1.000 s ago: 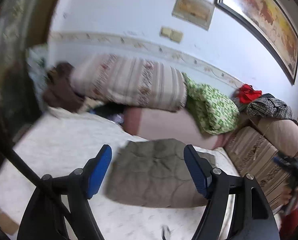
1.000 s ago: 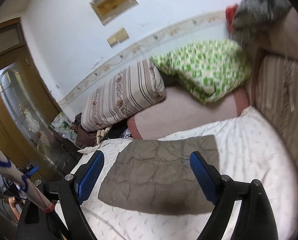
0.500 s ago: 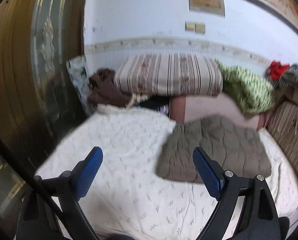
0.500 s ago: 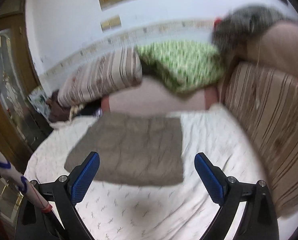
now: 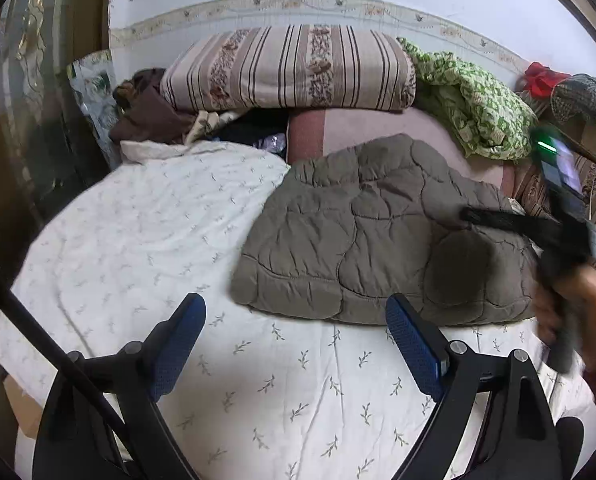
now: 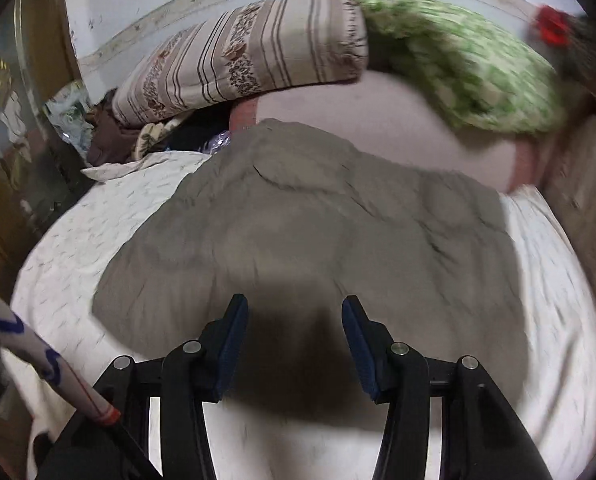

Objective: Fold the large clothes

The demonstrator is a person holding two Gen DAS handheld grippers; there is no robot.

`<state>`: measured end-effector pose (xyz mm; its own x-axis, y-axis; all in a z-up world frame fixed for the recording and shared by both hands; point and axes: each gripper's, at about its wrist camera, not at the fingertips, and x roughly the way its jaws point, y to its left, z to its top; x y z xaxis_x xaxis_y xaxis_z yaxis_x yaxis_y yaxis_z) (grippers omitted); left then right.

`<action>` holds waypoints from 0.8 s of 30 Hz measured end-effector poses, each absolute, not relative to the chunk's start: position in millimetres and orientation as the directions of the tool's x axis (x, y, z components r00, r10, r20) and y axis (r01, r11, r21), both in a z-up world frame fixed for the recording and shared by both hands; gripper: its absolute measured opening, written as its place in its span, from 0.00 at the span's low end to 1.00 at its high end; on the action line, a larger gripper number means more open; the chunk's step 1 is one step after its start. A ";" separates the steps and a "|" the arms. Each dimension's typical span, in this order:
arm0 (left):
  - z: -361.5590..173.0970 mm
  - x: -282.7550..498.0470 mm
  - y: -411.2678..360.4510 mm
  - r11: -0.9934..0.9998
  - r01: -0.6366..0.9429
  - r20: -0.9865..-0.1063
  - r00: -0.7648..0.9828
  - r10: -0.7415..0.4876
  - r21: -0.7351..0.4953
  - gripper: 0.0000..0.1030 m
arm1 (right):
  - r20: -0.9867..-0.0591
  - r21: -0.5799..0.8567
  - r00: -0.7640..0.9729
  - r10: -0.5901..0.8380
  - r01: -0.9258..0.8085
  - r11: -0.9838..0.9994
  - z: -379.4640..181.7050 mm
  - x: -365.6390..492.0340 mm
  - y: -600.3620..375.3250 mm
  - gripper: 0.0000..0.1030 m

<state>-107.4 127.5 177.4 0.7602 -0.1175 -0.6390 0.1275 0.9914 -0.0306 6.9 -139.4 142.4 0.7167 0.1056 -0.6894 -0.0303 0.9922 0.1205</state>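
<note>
I see the folded grey-brown quilted jacket lying on the bed's white leaf-print sheet, below a striped folded quilt. My left hand-held gripper hangs spread over bare sheet. My right hand-held gripper is closing above the jacket, pinching nothing.

Your left gripper has black arms with silver screws and blue textured pads; a thin black cable runs beside it. Your right gripper looks the same, with blue pads. Your right hand is blurred.
</note>
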 end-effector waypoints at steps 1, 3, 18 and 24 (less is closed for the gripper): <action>174.2 -103.2 127.8 0.991 0.127 -0.645 0.755 -0.119 -0.034 0.88 | -0.698 0.121 0.709 0.104 -0.026 0.992 136.2 27.0 -134.6 0.52; 165.8 -94.7 129.1 0.991 0.126 -0.658 0.743 -0.121 -0.040 0.88 | -0.712 0.108 0.699 0.070 0.011 0.994 120.5 70.0 -131.0 0.52; 143.3 -80.8 145.6 0.992 0.125 -0.677 0.727 -0.115 -0.034 0.88 | -0.716 0.153 0.694 0.071 0.056 0.987 131.3 151.3 -143.8 0.66; 139.8 -79.5 145.6 0.991 0.124 -0.686 0.717 -0.119 -0.041 0.88 | -0.785 0.120 0.618 0.048 0.074 0.990 103.4 208.3 -119.3 0.73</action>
<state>-79.5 145.6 139.8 0.7174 -0.1185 -0.6865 0.1244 0.9914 -0.0412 208.3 -119.3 103.4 0.6181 0.0485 -0.7846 0.0745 0.9900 0.1198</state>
